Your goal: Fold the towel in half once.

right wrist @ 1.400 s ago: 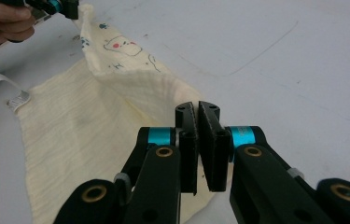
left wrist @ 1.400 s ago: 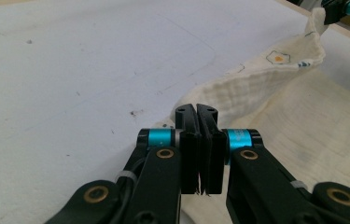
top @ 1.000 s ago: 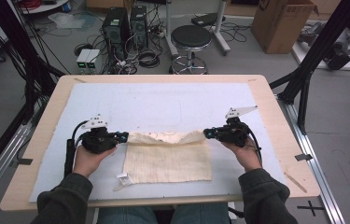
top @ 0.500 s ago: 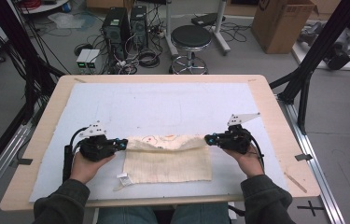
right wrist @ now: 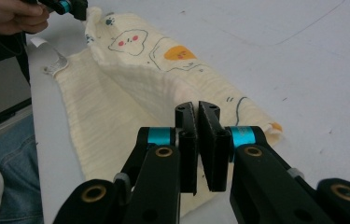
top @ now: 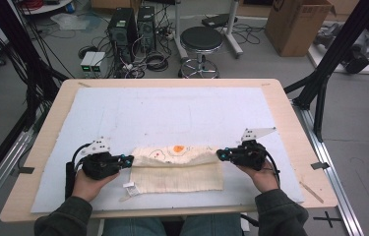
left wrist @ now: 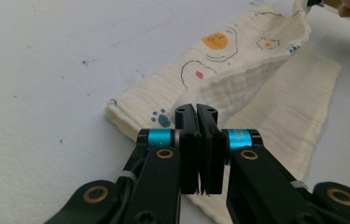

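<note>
White mat (top: 172, 108) on table: cream printed cloth (top: 177, 169) lies near front edge, far flap held up at both ends. Left gripper (top: 129, 159) & right gripper (top: 220, 155) are clamped on corners. Fold may be skewed if 1 corner slips or is lowered unevenly.

A wooden table (top: 290, 123) at the frame's centre carries a white mat (top: 172, 110), with a cream cloth (top: 177, 178) lying on its lower middle.
</note>
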The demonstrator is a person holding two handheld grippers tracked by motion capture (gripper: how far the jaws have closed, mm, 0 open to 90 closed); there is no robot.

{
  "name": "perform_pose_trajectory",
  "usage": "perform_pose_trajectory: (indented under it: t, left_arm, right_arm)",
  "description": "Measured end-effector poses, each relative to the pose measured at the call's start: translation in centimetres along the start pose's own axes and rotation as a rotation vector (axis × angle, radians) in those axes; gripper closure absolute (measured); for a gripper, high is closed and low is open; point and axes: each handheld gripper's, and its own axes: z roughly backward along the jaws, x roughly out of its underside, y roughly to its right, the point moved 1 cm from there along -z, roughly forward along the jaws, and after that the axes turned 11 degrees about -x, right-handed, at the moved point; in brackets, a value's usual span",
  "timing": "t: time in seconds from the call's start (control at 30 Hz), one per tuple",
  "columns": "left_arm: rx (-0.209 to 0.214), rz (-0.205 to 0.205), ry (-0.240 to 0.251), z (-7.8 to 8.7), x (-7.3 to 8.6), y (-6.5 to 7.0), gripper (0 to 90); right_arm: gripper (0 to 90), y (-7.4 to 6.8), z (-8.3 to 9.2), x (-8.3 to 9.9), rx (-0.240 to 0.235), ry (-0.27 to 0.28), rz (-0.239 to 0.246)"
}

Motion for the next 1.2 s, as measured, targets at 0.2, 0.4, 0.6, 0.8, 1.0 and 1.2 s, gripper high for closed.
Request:
perform_pose_trajectory:
  t: [0.2,0.4,0.6,0.8,1.0,1.2]
  left_arm:
    - [0.011,-0.015,-0.007,0.3,1.0,0.2,87.2]
    - [0.026,-0.017,-0.007,0.7,1.6,0.6,87.2]
    - [0.039,-0.029,-0.016,1.0,1.8,1.2,87.2]
    - [0.064,-0.038,-0.034,1.6,2.3,1.5,87.1]
    - [0.121,-0.040,-0.042,2.1,2.7,1.9,81.1]
    - [0.149,-0.023,0.015,2.4,2.2,1.7,68.6]
  right_arm:
    - [86.1,-0.7,-0.2,0.5,-0.003,-0.014,0.007]
    - [86.0,-0.8,-0.3,1.5,-0.001,-0.028,-0.003]
    - [85.8,-1.5,-0.2,1.9,-0.005,-0.027,0.000]
    - [85.7,-2.2,-0.2,2.2,-0.011,-0.035,0.009]
    - [81.3,-2.7,-0.3,2.8,-0.036,-0.061,-0.003]
    - [72.1,-3.2,0.5,2.6,-0.077,-0.026,0.008]
